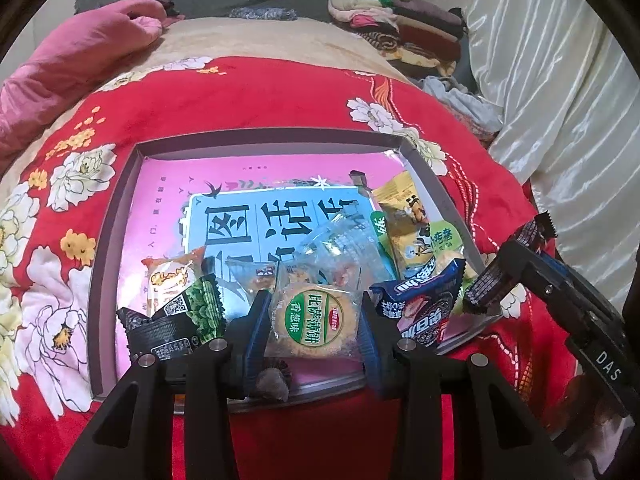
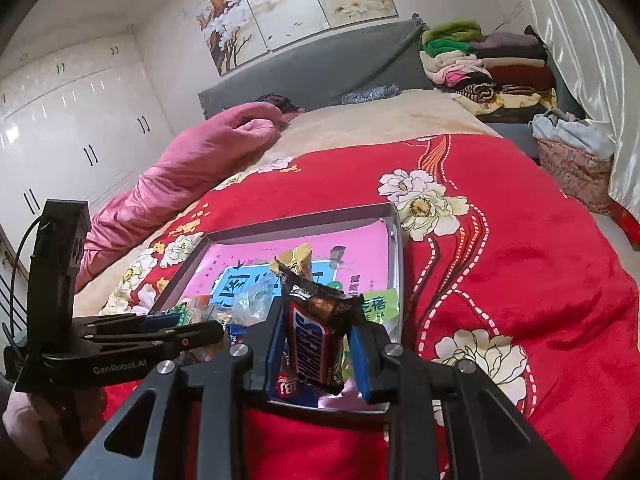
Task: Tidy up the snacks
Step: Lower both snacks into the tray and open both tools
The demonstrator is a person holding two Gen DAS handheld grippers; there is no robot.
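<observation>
On a bed spread with a red flowered blanket (image 2: pixel 520 272), two hand-held grippers work over a shallow tray (image 1: pixel 256 136) with a pink printed floor, where snacks lie heaped at the near end.

The left gripper (image 1: pixel 312 320) has its jaws drawn in partway, its blue pads pinching a clear-wrapped round cracker (image 1: pixel 314 322) with a green label from both sides. The cracker hangs over the tray's near end, between a black packet of green peas (image 1: pixel 176 320) on the left and a blue cookie packet (image 1: pixel 420 308) on the right.

The right gripper (image 2: pixel 316 344) has its jaws closed narrowly on a brown chocolate bar (image 2: pixel 314 340), which stands upright between the pads, its crimped top end rising above them. In the left wrist view this gripper (image 1: pixel 502 264) reaches in from the right, holding the bar over the tray's near right corner.

Farther along the tray's right side lie a yellow packet (image 1: pixel 400 200) and a green-and-white packet (image 1: pixel 420 244). An orange packet (image 1: pixel 172 276) sits behind the peas. Folded clothes (image 2: pixel 488 68) are stacked at the head of the bed.
</observation>
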